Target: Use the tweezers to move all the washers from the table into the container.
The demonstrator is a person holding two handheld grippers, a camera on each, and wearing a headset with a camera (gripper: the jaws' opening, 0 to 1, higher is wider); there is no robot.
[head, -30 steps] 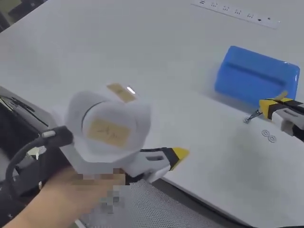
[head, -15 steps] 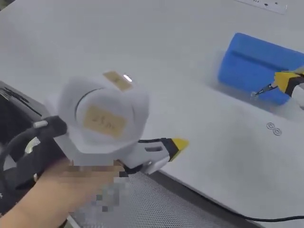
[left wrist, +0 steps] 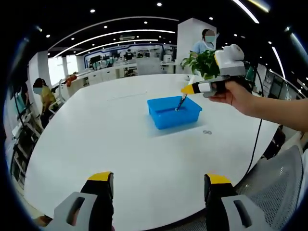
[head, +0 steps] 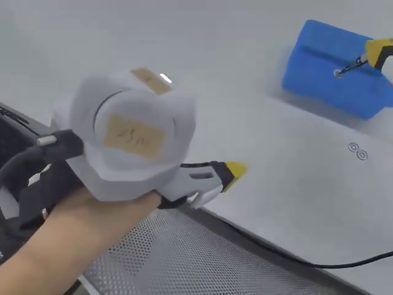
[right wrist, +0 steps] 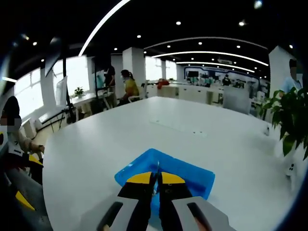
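The blue container (head: 325, 64) stands on the white table (head: 264, 135), at the far right in the head view. My right gripper (head: 376, 52) is shut on thin metal tweezers (head: 347, 66), whose tip hangs over the container's inside. I cannot tell whether the tip holds a washer. Two washers (head: 357, 151) lie side by side on the table in front of the container. My left gripper (head: 236, 169) hovers open over the table's near edge with nothing between its jaws. From the left gripper view I see the container (left wrist: 174, 111), the tweezers (left wrist: 182, 102) dipping into it, and the washers (left wrist: 207, 132).
A black cable (head: 295, 261) runs along the table's near edge, above a grey mesh chair (head: 184, 258). A potted plant (left wrist: 204, 62) stands beyond the container. People sit and stand at desks far behind the table.
My right gripper has carried the tweezers from the table beside the two washers up and over the blue container. The left gripper has stayed near the front edge; the head camera has shifted.
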